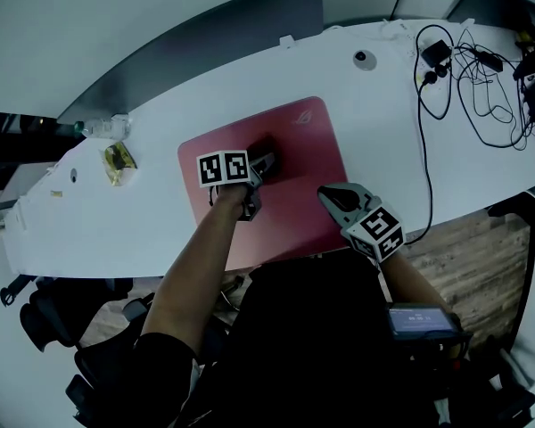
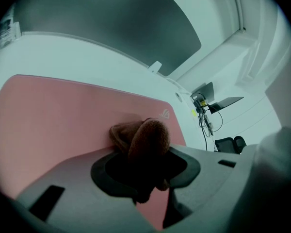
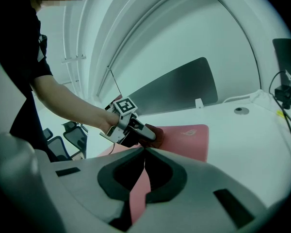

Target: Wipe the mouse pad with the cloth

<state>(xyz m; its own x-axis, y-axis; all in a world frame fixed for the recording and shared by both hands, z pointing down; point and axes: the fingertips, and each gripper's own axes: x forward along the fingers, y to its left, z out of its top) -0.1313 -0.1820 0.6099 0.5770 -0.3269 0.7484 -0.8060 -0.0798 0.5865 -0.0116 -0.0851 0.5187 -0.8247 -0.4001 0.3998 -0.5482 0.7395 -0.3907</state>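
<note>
Evidently the wiping is under way, not finished: the left claw (image 1: 262, 166) pinches a bunched, nubby brown cloth (image 2: 144, 139) against the middle of the smooth, flat pink mouse pad (image 1: 303, 185), round-cornered, on the glossy white table (image 1: 383, 114). How much of the pad is already wiped cannot be told. The right claw (image 3: 144, 152) is pressed together on nothing, near the pad's front edge.
</note>
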